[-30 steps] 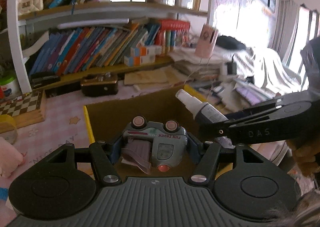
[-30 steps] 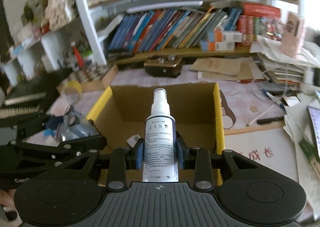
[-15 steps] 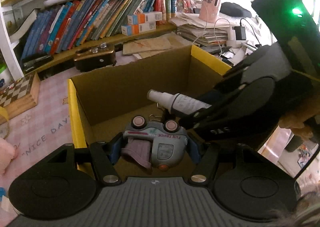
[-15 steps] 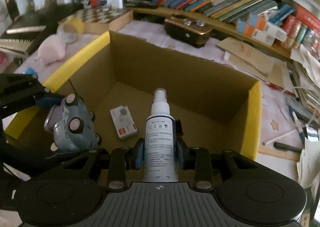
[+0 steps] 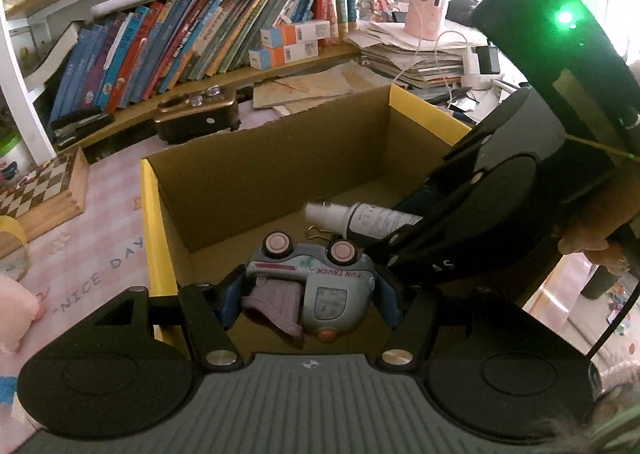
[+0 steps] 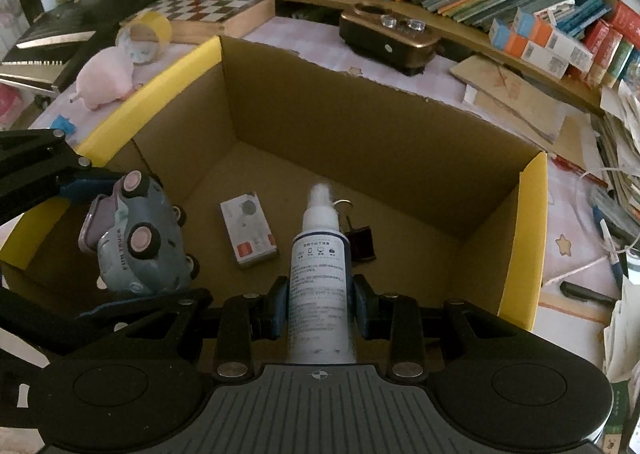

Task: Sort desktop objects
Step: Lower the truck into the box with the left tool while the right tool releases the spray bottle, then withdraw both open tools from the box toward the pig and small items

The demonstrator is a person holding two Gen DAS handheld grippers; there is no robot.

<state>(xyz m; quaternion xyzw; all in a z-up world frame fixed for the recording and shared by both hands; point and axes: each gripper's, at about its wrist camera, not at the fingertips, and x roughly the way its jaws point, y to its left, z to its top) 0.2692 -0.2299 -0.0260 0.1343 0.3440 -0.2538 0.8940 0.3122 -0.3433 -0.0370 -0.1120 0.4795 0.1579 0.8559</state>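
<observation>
Right wrist: spray bottle (image 6: 320, 286) clamped in claw (image 6: 320, 312)

The toy truck (image 5: 316, 286) clamped in the left gripper (image 5: 308, 294) is grey-blue with pink wheel hubs and a mauve flap. Ahead of it, the cardboard box (image 6: 360, 126) is brown inside with yellow rim edges. The spray bottle (image 6: 320, 266) between the right gripper's (image 6: 320, 302) blue pads is white with dark print. Beyond its nozzle lies a black binder clip (image 6: 360, 242); to its left, a white packet (image 6: 248, 228) with an orange end. The tablecloth (image 5: 96, 238) is pink-checked.
</observation>
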